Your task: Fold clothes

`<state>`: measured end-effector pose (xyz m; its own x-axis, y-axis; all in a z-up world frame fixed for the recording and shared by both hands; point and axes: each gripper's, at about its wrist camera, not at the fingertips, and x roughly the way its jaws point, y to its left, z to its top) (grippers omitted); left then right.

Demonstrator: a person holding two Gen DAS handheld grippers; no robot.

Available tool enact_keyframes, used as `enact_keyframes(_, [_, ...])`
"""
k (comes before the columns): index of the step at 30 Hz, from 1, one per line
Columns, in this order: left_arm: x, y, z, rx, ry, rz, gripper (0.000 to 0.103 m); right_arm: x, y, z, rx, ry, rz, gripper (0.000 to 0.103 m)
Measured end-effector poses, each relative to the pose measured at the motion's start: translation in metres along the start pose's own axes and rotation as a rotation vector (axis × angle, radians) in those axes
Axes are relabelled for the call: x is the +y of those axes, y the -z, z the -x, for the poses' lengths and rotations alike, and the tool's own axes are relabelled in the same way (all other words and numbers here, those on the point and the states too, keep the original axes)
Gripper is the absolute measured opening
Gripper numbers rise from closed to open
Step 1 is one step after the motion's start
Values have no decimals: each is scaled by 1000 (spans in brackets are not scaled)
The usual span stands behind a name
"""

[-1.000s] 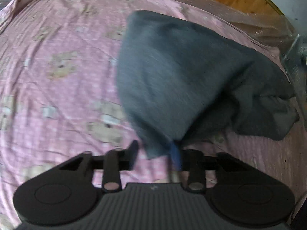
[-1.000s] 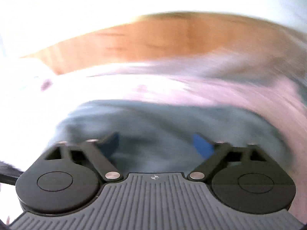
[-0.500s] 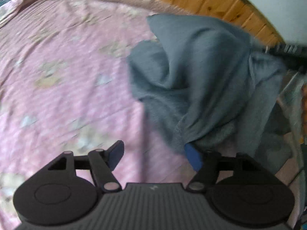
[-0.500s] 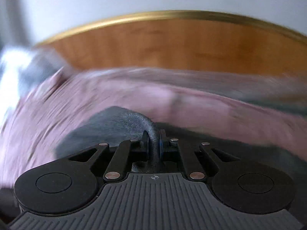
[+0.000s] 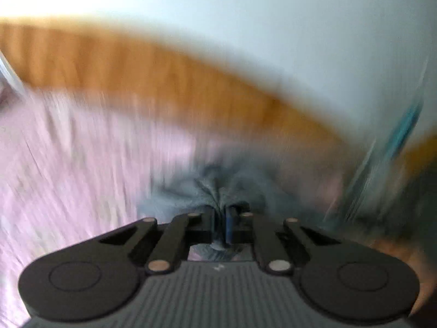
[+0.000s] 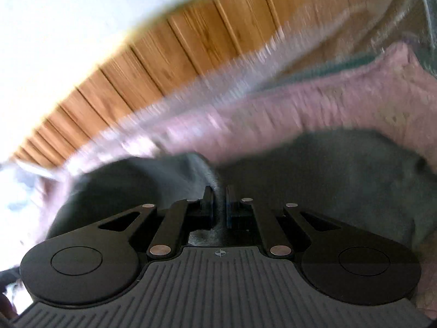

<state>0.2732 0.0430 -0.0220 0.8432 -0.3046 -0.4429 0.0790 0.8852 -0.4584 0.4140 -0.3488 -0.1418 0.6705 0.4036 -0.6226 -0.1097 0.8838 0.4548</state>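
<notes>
A dark grey garment (image 5: 188, 191) lies on a pink bedsheet (image 5: 68, 164). In the blurred left wrist view my left gripper (image 5: 218, 214) has its jaws closing, and a puckered bunch of the grey fabric is pinched between the pads. In the right wrist view my right gripper (image 6: 218, 192) is shut on a raised fold of the same grey garment (image 6: 341, 180). The cloth spreads out to both sides of the fingers over the pink sheet (image 6: 327, 104). The rest of the garment is hidden below both grippers.
A wooden slatted headboard (image 6: 177, 46) runs behind the bed, below a pale wall (image 5: 273, 27). It shows as an orange blurred band (image 5: 109, 63) in the left wrist view. Clear plastic wrapping (image 6: 409, 5) lies along the mattress edge at the upper right.
My left gripper went from open beside the hanging garment to pinching a bunch of it, and its view swung up to the headboard. The right gripper closed on a fold, then rolled and shifted.
</notes>
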Motion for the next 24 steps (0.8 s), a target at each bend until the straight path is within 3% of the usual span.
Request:
enact_keyframes(2, [5, -46, 38, -101, -78, -3, 8, 18, -12, 2, -12, -109, 1, 5])
enact_keyframes(4, [12, -73, 44, -157, -192, -11, 9, 37, -24, 3, -23, -218, 2, 7])
enact_keyframes(5, [21, -74, 27, -138, -277, -26, 14, 52, -27, -7, -25, -231, 34, 8])
enact_keyframes(6, [31, -73, 5, -106, -369, -44, 17, 68, -26, -24, -31, -202, 93, 23])
enact_keyframes(7, [50, -62, -18, -21, -458, -55, 22, 80, -22, -43, -24, -151, 164, 59])
enact_keyframes(8, [71, -49, -41, 79, -546, -63, 22, 89, -17, -66, 40, -96, 225, 71])
enact_keyframes(10, [110, -13, -52, 209, -629, -23, 19, 77, -14, -61, 71, -69, 206, 51])
enact_keyframes(11, [126, 6, -46, 244, -647, -1, 21, 69, -14, -53, 69, -64, 182, 56])
enact_keyframes(13, [153, 43, -22, 293, -677, 85, 29, 38, -3, -20, 36, -22, 166, 89])
enact_keyframes(14, [167, 61, -9, 317, -692, 130, 38, 21, 3, -1, 15, 3, 162, 90])
enact_keyframes(18, [211, 113, 31, 373, -713, 335, 42, -43, 49, 48, 115, 142, 128, 88])
enact_keyframes(22, [227, 121, 36, 276, -720, 454, 53, -45, 89, 56, 177, 73, 154, 90])
enact_keyframes(24, [219, 118, 26, 261, -713, 397, 65, -27, 105, 43, 199, 30, 250, 91])
